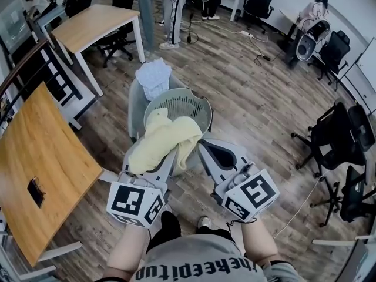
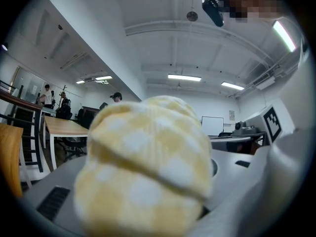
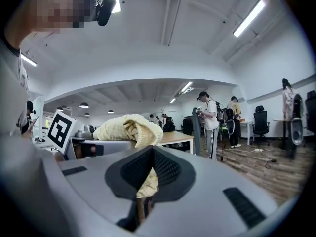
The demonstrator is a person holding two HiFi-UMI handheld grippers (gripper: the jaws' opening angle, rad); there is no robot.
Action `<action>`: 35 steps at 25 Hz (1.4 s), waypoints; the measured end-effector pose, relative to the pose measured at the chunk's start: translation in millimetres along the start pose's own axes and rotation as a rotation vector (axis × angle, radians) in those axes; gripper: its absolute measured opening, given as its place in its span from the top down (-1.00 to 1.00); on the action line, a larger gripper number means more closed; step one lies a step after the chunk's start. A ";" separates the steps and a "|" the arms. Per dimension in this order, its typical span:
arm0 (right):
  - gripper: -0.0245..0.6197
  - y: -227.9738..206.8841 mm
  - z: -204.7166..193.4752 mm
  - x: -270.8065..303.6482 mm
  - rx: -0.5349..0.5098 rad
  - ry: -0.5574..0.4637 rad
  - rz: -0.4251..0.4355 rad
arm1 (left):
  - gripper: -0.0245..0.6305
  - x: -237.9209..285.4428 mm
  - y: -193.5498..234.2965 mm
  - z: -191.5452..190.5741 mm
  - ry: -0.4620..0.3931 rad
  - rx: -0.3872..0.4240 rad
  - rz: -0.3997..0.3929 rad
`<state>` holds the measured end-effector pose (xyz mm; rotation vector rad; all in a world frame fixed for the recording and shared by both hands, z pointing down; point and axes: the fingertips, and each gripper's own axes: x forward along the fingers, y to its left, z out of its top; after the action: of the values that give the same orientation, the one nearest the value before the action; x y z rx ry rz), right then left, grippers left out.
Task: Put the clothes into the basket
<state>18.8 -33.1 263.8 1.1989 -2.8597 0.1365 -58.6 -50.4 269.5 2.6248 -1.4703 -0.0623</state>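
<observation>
A pale yellow checked garment (image 1: 161,140) is bundled over my left gripper (image 1: 163,157), which is shut on it; in the left gripper view the yellow garment (image 2: 148,167) fills the space between the jaws. The bundle's far end hangs over the rim of the grey-green laundry basket (image 1: 197,101). My right gripper (image 1: 204,145) is alongside, its tips at the garment's right edge. In the right gripper view a fold of the yellow garment (image 3: 145,184) is pinched between the black pads (image 3: 168,169), and the rest of the garment is heaped beyond them.
The basket sits on a grey chair (image 1: 135,107), with a white-and-blue garment (image 1: 154,76) lying behind it. Wooden tables stand at the left (image 1: 41,157) and far left (image 1: 97,22). Black office chairs (image 1: 341,134) and a floor cable (image 1: 299,207) are on the right. People stand at the back.
</observation>
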 end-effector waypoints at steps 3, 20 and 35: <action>0.90 -0.5 0.0 12.0 0.006 -0.001 -0.021 | 0.25 4.9 11.7 1.4 0.007 0.002 -0.021; 0.90 3.8 -8.4 52.9 0.022 0.006 -0.159 | 0.25 20.9 56.3 -3.1 0.033 -0.009 -0.151; 0.90 4.7 -14.4 66.8 0.025 0.009 -0.206 | 0.25 25.0 70.0 -9.1 0.045 -0.015 -0.197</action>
<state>-31.4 -75.8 282.3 1.4835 -2.7129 0.1700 -103.7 -107.0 288.7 2.7310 -1.1881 -0.0331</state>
